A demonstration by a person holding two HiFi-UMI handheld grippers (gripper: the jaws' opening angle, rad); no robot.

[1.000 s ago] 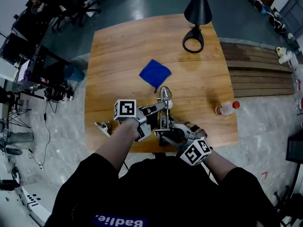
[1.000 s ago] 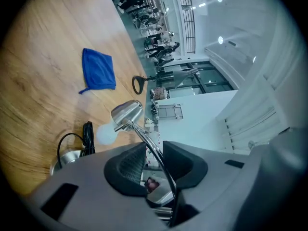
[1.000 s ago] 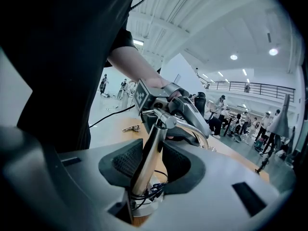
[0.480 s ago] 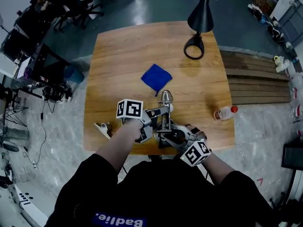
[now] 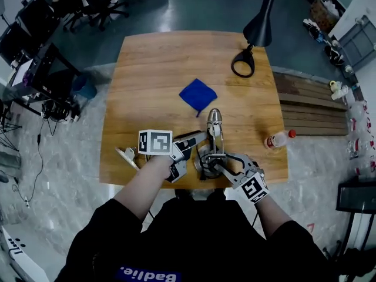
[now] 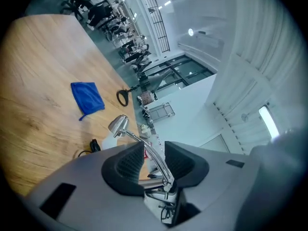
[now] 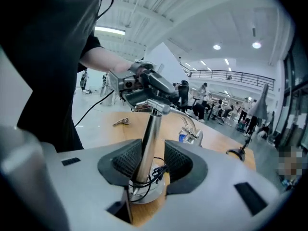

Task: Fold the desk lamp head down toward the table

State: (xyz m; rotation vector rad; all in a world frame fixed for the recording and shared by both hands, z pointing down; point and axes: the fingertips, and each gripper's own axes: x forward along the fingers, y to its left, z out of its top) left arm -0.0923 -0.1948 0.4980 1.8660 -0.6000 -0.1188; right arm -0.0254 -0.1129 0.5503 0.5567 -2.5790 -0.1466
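Chrome desk lamp at the near edge of the table, head apparently lowered: we let the opening left tool clear the upper arm and the opening right tool clear the post fully before withdrawing, lest the base tip.

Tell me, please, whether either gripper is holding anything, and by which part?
Nothing is clamped: both grippers' jaws are opening. The left gripper straddles the lamp arm; the right gripper straddles the lamp post, pads loose.
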